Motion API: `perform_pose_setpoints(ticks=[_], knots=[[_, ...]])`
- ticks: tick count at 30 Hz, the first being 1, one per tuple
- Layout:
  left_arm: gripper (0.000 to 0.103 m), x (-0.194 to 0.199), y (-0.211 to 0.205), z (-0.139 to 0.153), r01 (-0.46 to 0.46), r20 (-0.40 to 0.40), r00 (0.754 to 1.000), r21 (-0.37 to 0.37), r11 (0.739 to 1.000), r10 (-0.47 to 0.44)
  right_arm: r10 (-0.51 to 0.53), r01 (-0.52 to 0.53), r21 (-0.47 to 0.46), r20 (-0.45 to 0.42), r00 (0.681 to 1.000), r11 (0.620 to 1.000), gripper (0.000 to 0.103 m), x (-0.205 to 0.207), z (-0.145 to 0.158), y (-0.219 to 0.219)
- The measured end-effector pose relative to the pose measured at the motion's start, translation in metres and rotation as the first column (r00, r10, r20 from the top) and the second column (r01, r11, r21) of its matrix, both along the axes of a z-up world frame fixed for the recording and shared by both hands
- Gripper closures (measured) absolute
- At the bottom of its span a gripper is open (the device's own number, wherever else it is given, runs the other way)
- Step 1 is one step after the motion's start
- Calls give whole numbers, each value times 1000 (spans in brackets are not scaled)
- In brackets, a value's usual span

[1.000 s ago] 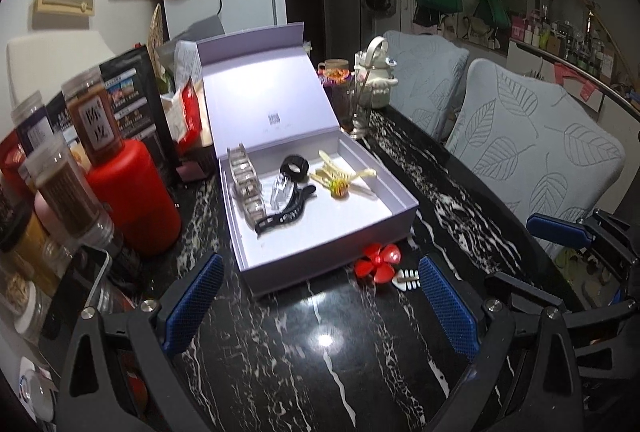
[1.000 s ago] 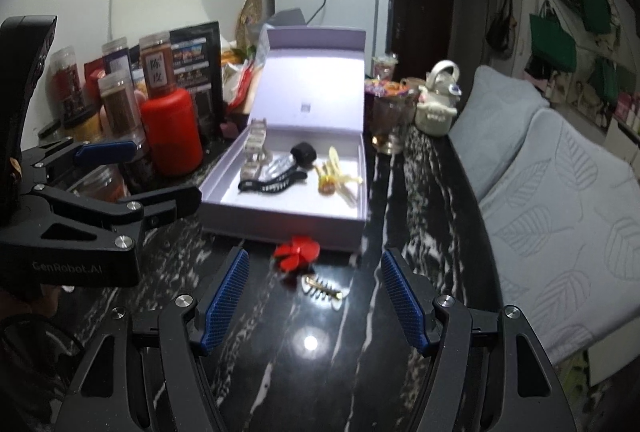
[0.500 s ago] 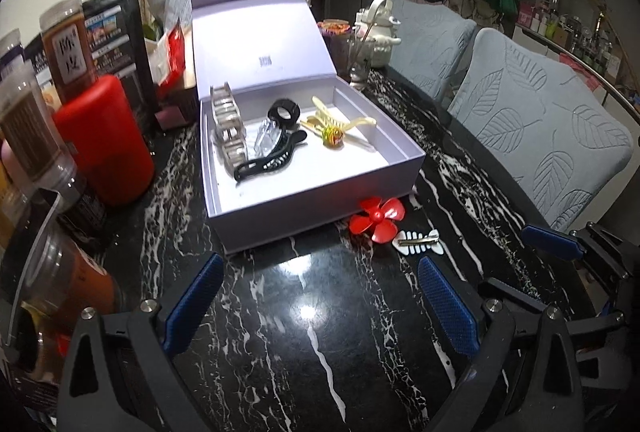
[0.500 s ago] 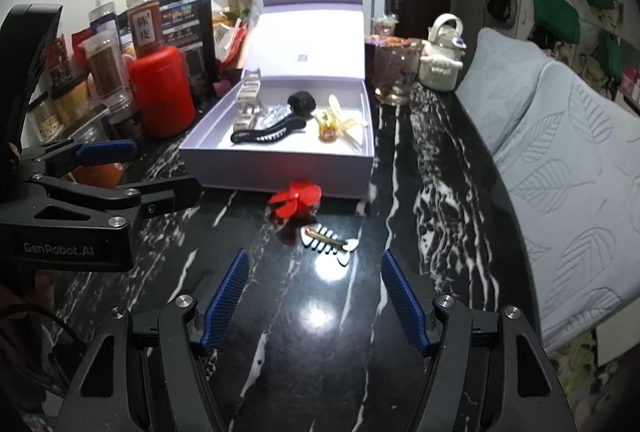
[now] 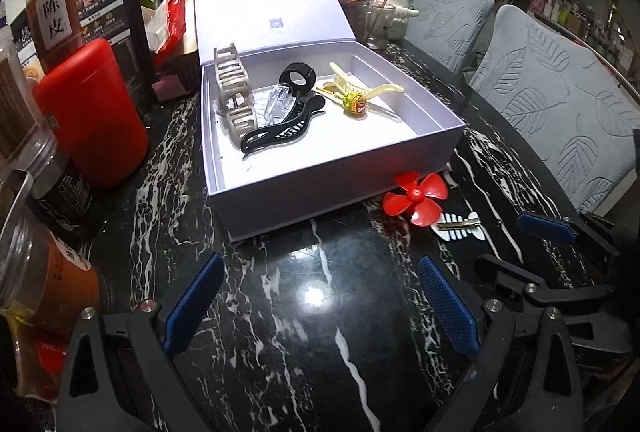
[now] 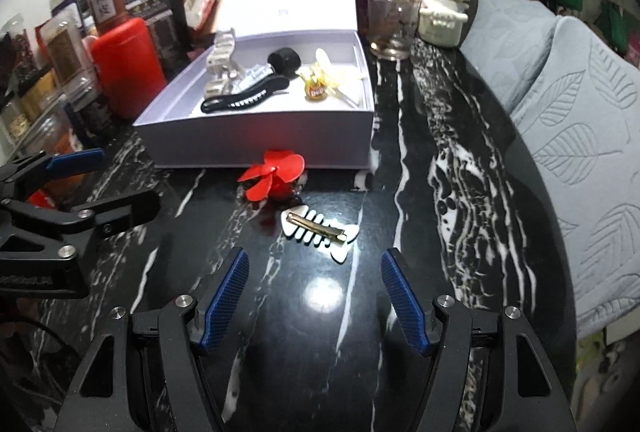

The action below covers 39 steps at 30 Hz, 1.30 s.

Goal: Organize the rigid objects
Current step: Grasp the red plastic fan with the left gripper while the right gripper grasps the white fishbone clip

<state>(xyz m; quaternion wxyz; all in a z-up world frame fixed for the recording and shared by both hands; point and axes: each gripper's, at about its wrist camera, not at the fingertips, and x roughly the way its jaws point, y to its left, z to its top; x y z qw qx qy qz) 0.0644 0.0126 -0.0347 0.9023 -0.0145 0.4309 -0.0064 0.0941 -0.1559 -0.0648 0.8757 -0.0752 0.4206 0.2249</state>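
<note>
Lying flat near the tabletop's front edge, fishbone hair clip [image 6: 318, 232]: light, stiff, thin, likely slippery on polished stone. Best pinched across the metal bar. Right gripper [image 6: 314, 298] and left gripper [image 5: 320, 306] both released, empty.

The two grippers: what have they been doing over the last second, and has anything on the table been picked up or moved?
Both have come down toward the black table. The right gripper now hangs open just short of the fishbone hair clip; the left gripper is open too. Nothing was grasped. The red propeller and lavender box lie as before.
</note>
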Motion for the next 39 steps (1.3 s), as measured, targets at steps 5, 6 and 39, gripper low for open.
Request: perform_pose_setpoints(ticks=[5,6,39], knots=[[3,8,6,-4,7,-3,1000,26,1000,-7,-9,9,-5,-40,999,1000,34,16,-12,9],[3,10,7,-5,7,-4,1000,27,1000,-7,-16,16,-9,-45,999,1000,34,19,-14,11],[3,55,-42,-16,141,-15,989,-166,976,-145,-128,129,33,-44,991,991,63,36,-19,-40]])
